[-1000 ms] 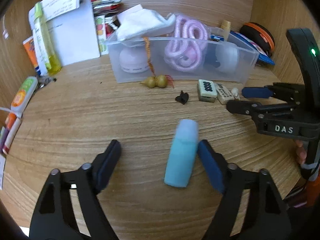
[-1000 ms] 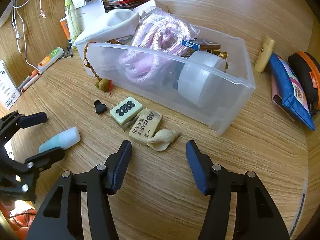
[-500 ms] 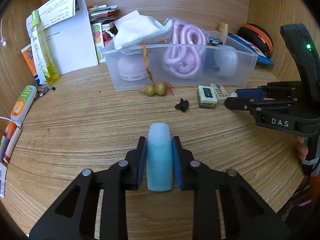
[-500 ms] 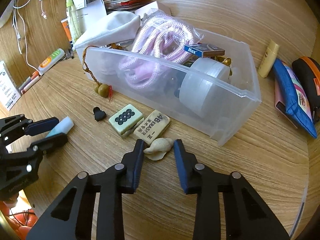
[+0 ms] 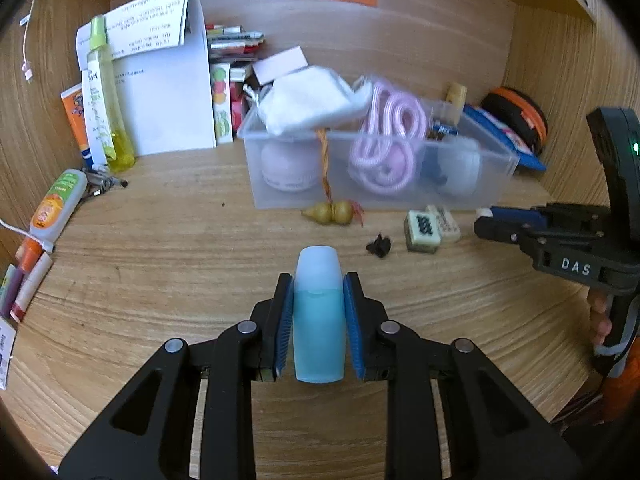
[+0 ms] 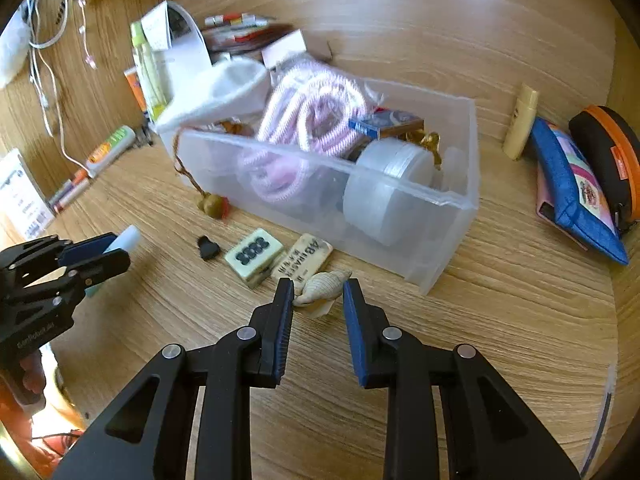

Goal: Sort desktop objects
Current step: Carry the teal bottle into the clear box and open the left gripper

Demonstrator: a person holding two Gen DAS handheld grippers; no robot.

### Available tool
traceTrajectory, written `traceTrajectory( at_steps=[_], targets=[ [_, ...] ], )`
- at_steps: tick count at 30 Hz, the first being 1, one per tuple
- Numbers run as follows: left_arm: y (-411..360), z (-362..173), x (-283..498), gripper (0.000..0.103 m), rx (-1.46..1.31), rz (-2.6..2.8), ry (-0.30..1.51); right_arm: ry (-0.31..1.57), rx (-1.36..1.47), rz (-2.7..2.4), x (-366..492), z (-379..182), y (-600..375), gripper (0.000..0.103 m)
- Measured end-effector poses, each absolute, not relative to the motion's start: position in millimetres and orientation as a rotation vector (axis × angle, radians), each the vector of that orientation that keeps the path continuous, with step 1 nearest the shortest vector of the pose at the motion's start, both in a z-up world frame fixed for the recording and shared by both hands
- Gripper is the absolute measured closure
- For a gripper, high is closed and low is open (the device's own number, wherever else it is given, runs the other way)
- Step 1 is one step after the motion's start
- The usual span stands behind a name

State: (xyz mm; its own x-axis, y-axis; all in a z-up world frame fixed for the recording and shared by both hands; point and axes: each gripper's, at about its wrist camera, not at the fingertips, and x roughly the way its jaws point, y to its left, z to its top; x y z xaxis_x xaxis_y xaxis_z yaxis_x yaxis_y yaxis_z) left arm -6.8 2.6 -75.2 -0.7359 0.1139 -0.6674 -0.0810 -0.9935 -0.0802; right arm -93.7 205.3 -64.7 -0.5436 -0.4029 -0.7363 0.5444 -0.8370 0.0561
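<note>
Blue pads of the left gripper (image 5: 319, 322) are pressed against both sides of a teal bottle (image 5: 319, 320), which is held lengthwise between them with its pale cap (image 5: 318, 266) pointing toward the clear bin (image 5: 496, 156). The right gripper (image 6: 318, 306) has just been closing on a small seashell (image 6: 320, 286); the shell is caught at the very tips, one pad touching its pointed end, while contact on the other side cannot be made out clearly, so the hold is probably shallow. In front of the bin, just beyond the shell, an eraser (image 6: 302, 258), a mahjong tile (image 6: 254, 256) and a small black clip (image 6: 208, 247) lie untouched, with a gourd charm (image 6: 212, 204) hanging from a cord over the bin's near wall. The bin is already crowded by a pink rope (image 6: 308, 116), a white cloth (image 6: 216, 92) and a round jar (image 6: 384, 192). Risk is judged to lie in the shell twisting out of its tip hold when lifted, and in the smooth bottle sliding forward if tilted, or being dropped onto the heaped contents and rolling back out.
</note>
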Motion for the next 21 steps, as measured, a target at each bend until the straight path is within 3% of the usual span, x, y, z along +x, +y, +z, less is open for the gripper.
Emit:
traceTrajectory(
  at_steps=[21],
  targets=[
    [17.0,-15.9,-36.2,0.079,-0.895,2.827,-0.097,0.168,0.925,-2.446,-93.2,-15.2,228.6,0.080]
  ],
)
